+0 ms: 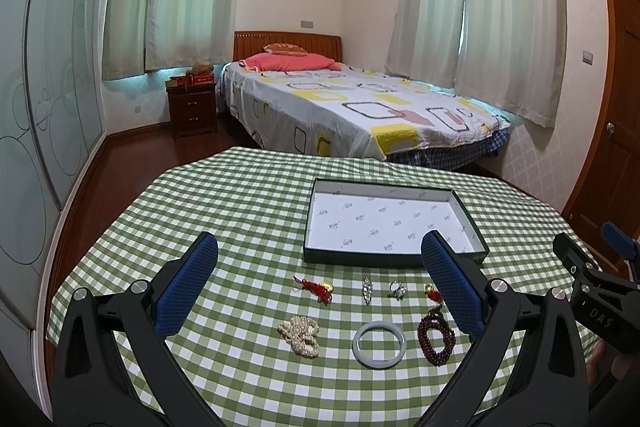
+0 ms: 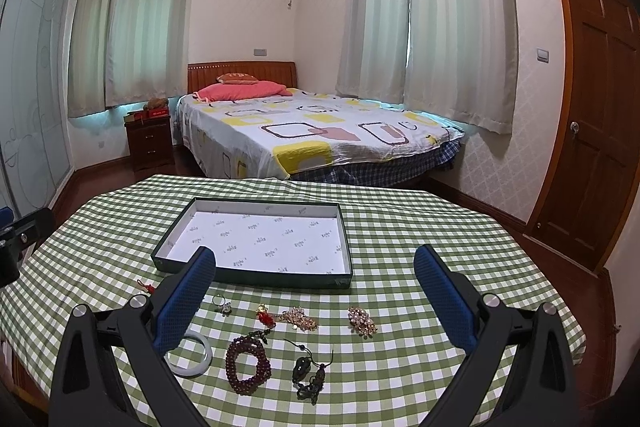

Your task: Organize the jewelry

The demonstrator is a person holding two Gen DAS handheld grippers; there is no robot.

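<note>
A shallow dark-green tray [image 1: 362, 259] [image 2: 256, 277] with a white printed lining sits empty on the green checked tablecloth. In front of it lie a pearl strand [image 1: 301, 335], a pale jade bangle [image 1: 379, 345] [image 2: 194, 357], a dark red bead bracelet [image 1: 436, 341] [image 2: 247, 365], a red knotted charm [image 1: 318, 289], a crystal brooch [image 1: 367, 289], a ring [image 1: 397, 289] [image 2: 222, 304], a gold chain piece [image 2: 298, 319], a rhinestone brooch [image 2: 362, 321] and a dark pendant on a cord [image 2: 308, 375]. My left gripper [image 1: 319, 265] hovers open above the left items. My right gripper [image 2: 314, 273] hovers open above the right items.
The table [image 1: 240, 195] is round-edged, with wooden floor around it. Beyond it stand a bed [image 1: 360, 107], a dark nightstand [image 1: 192, 107] and a frosted sliding wardrobe [image 1: 48, 107]. A wooden door [image 2: 592, 107] is at the right. The right gripper's body [image 1: 592, 287] shows at the left view's edge.
</note>
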